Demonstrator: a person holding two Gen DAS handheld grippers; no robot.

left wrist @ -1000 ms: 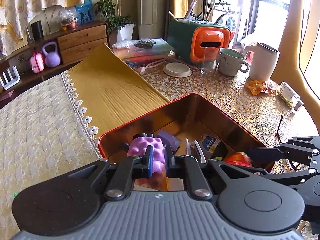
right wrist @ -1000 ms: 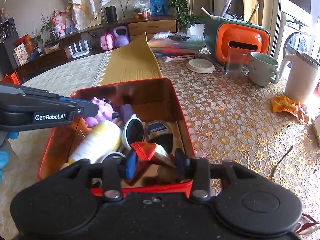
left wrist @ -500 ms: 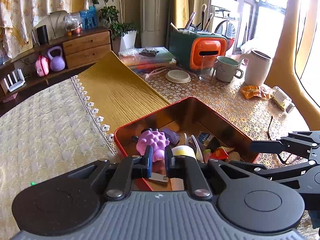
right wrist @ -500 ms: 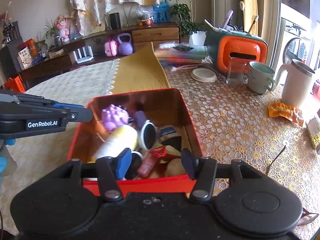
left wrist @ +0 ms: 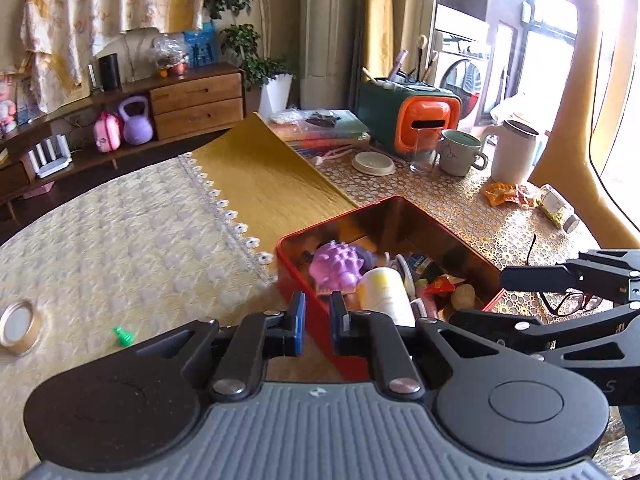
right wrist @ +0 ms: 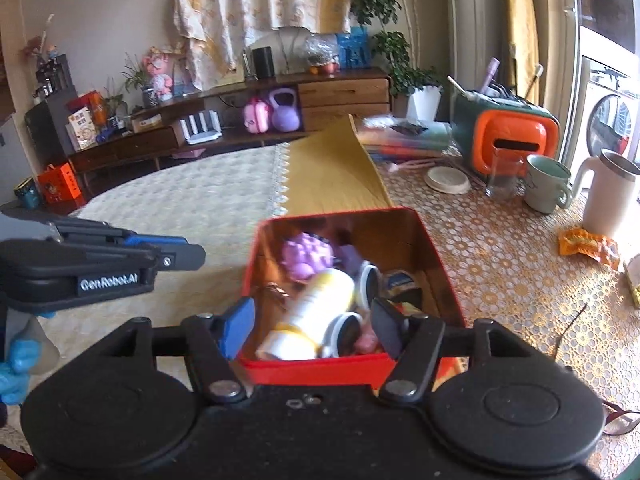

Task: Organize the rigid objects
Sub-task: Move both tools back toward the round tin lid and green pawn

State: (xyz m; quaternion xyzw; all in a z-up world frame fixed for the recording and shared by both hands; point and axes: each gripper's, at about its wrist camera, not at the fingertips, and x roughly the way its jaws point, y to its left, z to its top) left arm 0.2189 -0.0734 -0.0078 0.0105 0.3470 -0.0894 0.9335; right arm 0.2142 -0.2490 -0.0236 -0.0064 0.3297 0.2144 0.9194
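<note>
A red tin [left wrist: 440, 224] [right wrist: 340, 214] stands on the table with several small things in it. Among them are a purple spiky toy [left wrist: 334, 266] [right wrist: 306, 254], a white and yellow bottle [left wrist: 384, 292] [right wrist: 320, 300] and a red snack packet [left wrist: 440, 284]. My left gripper [left wrist: 319, 322] hangs shut and empty above the tin's near left corner; in the right wrist view the left gripper [right wrist: 188, 254] sits left of the tin. My right gripper [right wrist: 314, 326] hovers over the tin's near end. Its jaws are opening and nothing is pressed between them.
Glasses [left wrist: 568, 300] lie right of the tin. A tape roll [left wrist: 18, 326] and a small green piece [left wrist: 122, 336] lie on the cream cloth at left. At the back stand a mug [left wrist: 460, 152], a white jug [left wrist: 516, 156] and an orange-green box [left wrist: 412, 116].
Both grippers have drawn back and risen from the tin. The right jaws have spread wider, leaving the red packet in the tin. The left gripper has come off the purple toy.
</note>
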